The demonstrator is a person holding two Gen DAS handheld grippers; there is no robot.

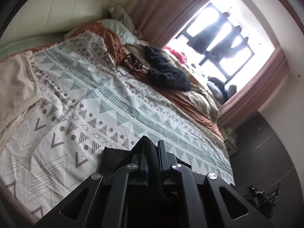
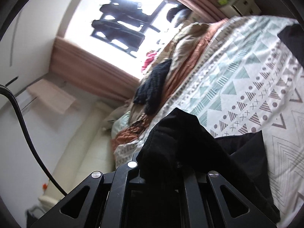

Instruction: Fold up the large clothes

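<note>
Black garment (image 2: 182, 138) hangs over the bed (image 1: 117, 102). I see my left hand-held gripper (image 1: 152, 152) pinching 1 edge; my right hand-held gripper (image 2: 157, 163) is draped, seemingly clamped on cloth.

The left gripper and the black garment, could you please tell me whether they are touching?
Touching. The left wrist view shows the left gripper with its fingers closed on a fold of the black garment, which is pinched between them.
</note>
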